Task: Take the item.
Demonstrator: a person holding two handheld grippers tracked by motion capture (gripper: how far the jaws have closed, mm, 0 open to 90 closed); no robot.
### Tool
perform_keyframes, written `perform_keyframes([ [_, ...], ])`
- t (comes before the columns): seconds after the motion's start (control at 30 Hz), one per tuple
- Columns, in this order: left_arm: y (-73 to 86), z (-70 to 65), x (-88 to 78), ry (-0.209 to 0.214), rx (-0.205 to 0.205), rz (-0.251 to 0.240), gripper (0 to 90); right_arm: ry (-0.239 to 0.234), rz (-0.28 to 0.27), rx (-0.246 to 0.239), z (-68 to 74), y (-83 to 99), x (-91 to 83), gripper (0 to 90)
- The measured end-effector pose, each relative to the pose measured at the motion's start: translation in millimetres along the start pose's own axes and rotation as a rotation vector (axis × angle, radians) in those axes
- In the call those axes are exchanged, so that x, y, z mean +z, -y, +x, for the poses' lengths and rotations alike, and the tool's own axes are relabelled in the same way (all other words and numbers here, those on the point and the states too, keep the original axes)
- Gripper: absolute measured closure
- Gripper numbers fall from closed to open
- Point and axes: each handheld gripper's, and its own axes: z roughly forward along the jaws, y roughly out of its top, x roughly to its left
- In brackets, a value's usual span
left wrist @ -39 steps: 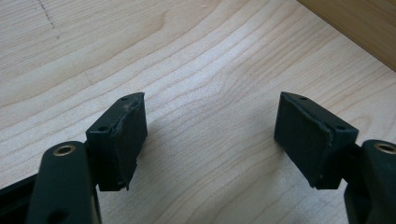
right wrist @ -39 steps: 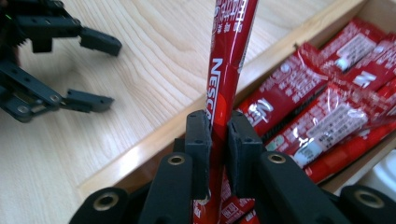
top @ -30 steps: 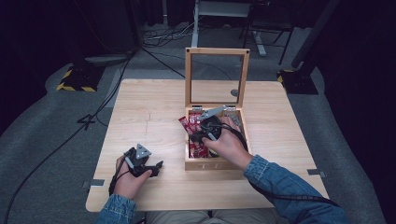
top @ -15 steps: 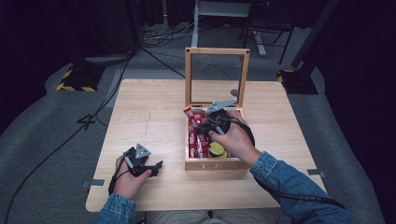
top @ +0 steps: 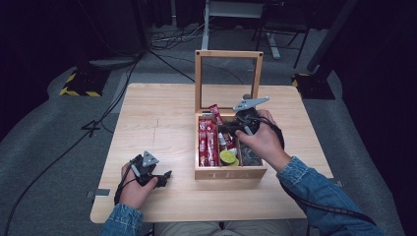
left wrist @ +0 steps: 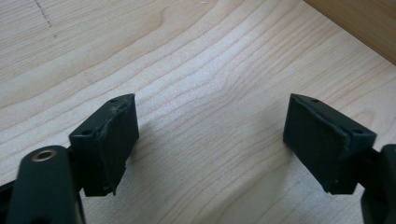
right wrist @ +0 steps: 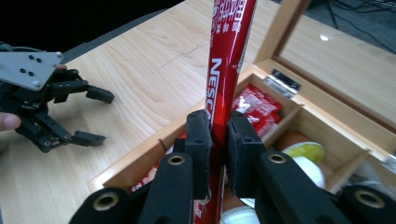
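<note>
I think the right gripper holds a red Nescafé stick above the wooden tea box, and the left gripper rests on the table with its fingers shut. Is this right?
Not fully. The left gripper rests on the table, but its fingers stand apart with nothing between them, as the left gripper view shows. The rest is correct: the right gripper is shut on the red Nescafé stick above the wooden tea box.
</note>
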Motion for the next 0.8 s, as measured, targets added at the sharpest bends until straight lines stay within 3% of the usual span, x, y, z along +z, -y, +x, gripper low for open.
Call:
perform_keyframes([
  [0.23,0.5,3.9,-0.5,0.006,-0.006,0.002,16.1,0.04,-0.014,0.015,-15.3,4.0,-19.2,80.4],
  [0.4,1.4,8.5,-1.5,0.031,-0.035,-0.011,15.4,0.072,-0.006,0.012,-26.3,8.9,-29.1,80.4],
  [0.53,1.6,9.7,-1.3,-0.006,-0.002,0.003,15.3,0.095,-0.009,0.021,-33.4,12.6,-35.8,80.4],
  [0.8,1.8,10.0,-1.3,-0.004,-0.012,0.002,15.2,0.14,-0.037,0.056,-51.3,20.2,-56.2,80.3],
])
